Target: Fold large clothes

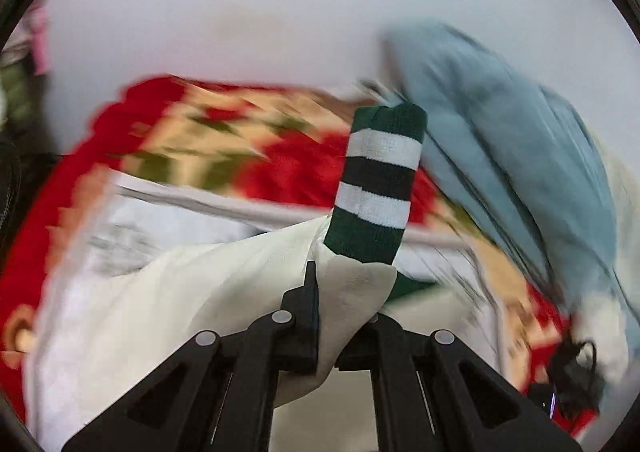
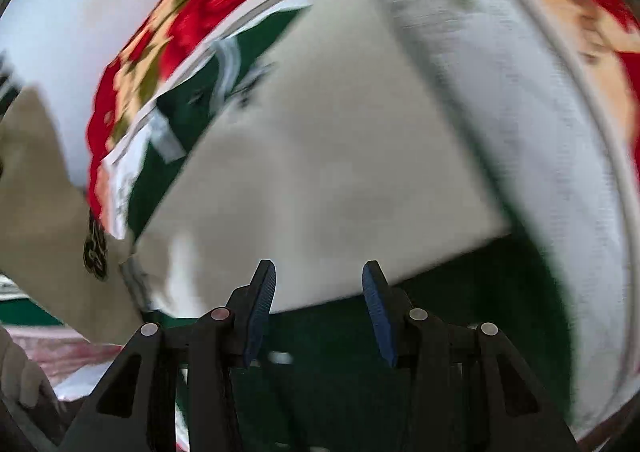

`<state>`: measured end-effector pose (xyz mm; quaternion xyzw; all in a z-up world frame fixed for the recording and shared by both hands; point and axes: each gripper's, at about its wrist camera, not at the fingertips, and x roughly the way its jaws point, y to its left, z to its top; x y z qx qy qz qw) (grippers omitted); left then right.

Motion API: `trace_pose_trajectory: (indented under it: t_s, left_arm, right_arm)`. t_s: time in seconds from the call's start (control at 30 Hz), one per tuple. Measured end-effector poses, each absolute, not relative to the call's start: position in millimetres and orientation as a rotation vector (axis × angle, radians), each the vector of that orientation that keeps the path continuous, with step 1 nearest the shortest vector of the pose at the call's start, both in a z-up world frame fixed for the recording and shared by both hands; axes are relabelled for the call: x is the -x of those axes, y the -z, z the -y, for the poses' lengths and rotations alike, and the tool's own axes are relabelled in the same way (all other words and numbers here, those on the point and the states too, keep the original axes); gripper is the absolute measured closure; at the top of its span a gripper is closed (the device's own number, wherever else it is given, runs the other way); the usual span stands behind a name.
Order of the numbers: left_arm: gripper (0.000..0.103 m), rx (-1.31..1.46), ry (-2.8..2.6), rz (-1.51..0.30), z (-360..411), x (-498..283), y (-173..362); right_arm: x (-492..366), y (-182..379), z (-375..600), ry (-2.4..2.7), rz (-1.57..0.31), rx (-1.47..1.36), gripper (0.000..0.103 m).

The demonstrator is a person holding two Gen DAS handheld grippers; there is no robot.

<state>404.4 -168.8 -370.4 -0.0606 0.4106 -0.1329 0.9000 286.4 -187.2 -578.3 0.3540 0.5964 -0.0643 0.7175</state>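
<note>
Gripping the cream sleeve (image 1: pixel 344 292) just below its green-and-white striped cuff (image 1: pixel 378 188), the left gripper (image 1: pixel 346 300) was seen clenched on the fabric, cuff standing up beyond the jaws. The hold near the cuff was judged to suit carrying the sleeve across the body for a fold. The garment (image 2: pixel 340 156), cream with dark green panels, was spread on a white sheet (image 2: pixel 568 140) over a red floral blanket (image 2: pixel 208 12). The right gripper (image 2: pixel 320 300) was held above the garment's edge with jaws apart and nothing between them, judged ready to take a second hold. A blue cloth (image 1: pixel 500 124) was seen heaped to the right in the left view, apart from the sleeve. A dark printed mark (image 2: pixel 96 252) was noted on beige fabric at the left of the right view; it could not be read. Both views were motion-blurred, so no other writing was made out.
</note>
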Motion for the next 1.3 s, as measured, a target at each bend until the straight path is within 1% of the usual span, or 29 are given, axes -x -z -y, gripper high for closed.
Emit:
trace_pose_trajectory:
  t_s: [0.03,0.2,0.3,0.37,0.4,0.43,0.47,0.5,0.53,0.57,0.6,0.77,0.83,0.9,1.0,1.03,1.07,1.1,1.13,1.2,1.3]
  left_arm:
    - [0.101,0.097,0.317,-0.900,204.0,-399.4,388.0]
    - [0.100,-0.001,0.351,-1.140,279.2,-384.3,458.6]
    - [0.096,-0.012,0.329,-1.200,279.8,-372.4,483.2]
    - [0.095,-0.009,0.323,-1.214,274.2,-368.7,485.4]
    - [0.091,-0.012,0.319,-1.213,270.3,-366.0,484.0]
    - [0.086,-0.007,0.317,-1.213,266.4,-366.7,482.7]
    - [0.073,0.004,0.321,-1.215,260.3,-368.4,482.5]
    - [0.052,0.018,0.317,-1.217,253.7,-366.7,478.8]
    - [0.028,0.028,0.304,-1.216,246.7,-365.9,477.6]
    - [0.000,0.040,0.301,-1.215,244.4,-366.8,480.3]
    - [0.000,0.061,0.296,-1.208,238.3,-365.0,479.7]
    - [0.000,0.120,0.191,-1.201,195.4,-348.8,465.6]
    - [0.000,0.114,0.093,-1.185,164.4,-342.3,460.5]
    - [0.000,0.059,-0.032,-1.175,134.4,-342.3,462.8]
    - [0.000,-0.024,-0.232,-1.187,83.7,-352.5,479.1]
    - [0.000,-0.026,-0.291,-1.196,65.1,-357.2,485.7]
    - [0.000,-0.020,-0.328,-1.199,51.9,-360.6,489.4]
    - [0.000,-0.013,-0.370,-1.200,36.7,-364.6,493.7]
    - [0.000,-0.005,-0.406,-1.199,20.1,-371.0,498.2]
    - [0.000,-0.023,-0.451,-1.195,2.3,-383.2,503.9]
    - [0.000,-0.022,-0.474,-1.195,-12.1,-396.0,512.6]
  right_arm:
    - [-275.3,579.8,202.6,0.164,-1.322,-0.781,0.053]
    - [-239.2,591.2,263.3,0.239,-1.360,-0.740,0.051]
    - [-228.4,593.5,284.0,0.256,-1.364,-0.735,0.041]
    - [-225.6,592.0,294.7,0.247,-1.358,-0.742,0.040]
    - [-224.4,590.9,299.5,0.242,-1.354,-0.745,0.040]
    - [-224.8,589.4,302.4,0.238,-1.349,-0.749,0.040]
    - [-226.8,586.8,306.1,0.227,-1.343,-0.757,0.039]
    - [-227.7,584.9,305.9,0.215,-1.337,-0.765,0.038]
    - [-231.4,581.9,307.3,0.201,-1.331,-0.776,0.034]
    - [-234.2,578.9,308.6,0.187,-1.324,-0.786,0.031]
    - [-239.2,575.0,307.1,0.165,-1.312,-0.799,0.028]
    - [-273.9,564.2,294.3,0.063,-1.282,-0.846,0.028]
    - [-298.6,567.5,283.9,0.031,-1.289,-0.857,0.028]
    - [-321.8,575.9,273.4,-0.010,-1.306,-0.846,0.028]
    - [-355.1,602.7,251.6,-0.025,-1.411,-0.772,0.028]
    - [-363.2,614.0,242.7,-0.051,-1.459,-0.763,0.032]
    - [-370.8,624.7,232.0,-0.062,-1.517,-0.738,0.043]
    - [-374.0,628.8,225.9,-0.055,-1.542,-0.714,0.070]
    - [-376.8,626.8,220.7,-0.037,-1.541,-0.681,0.091]
    - [-379.4,612.5,216.1,-0.031,-1.484,-0.656,0.093]
    - [-382.3,577.8,224.1,0.042,-1.349,-0.628,0.094]
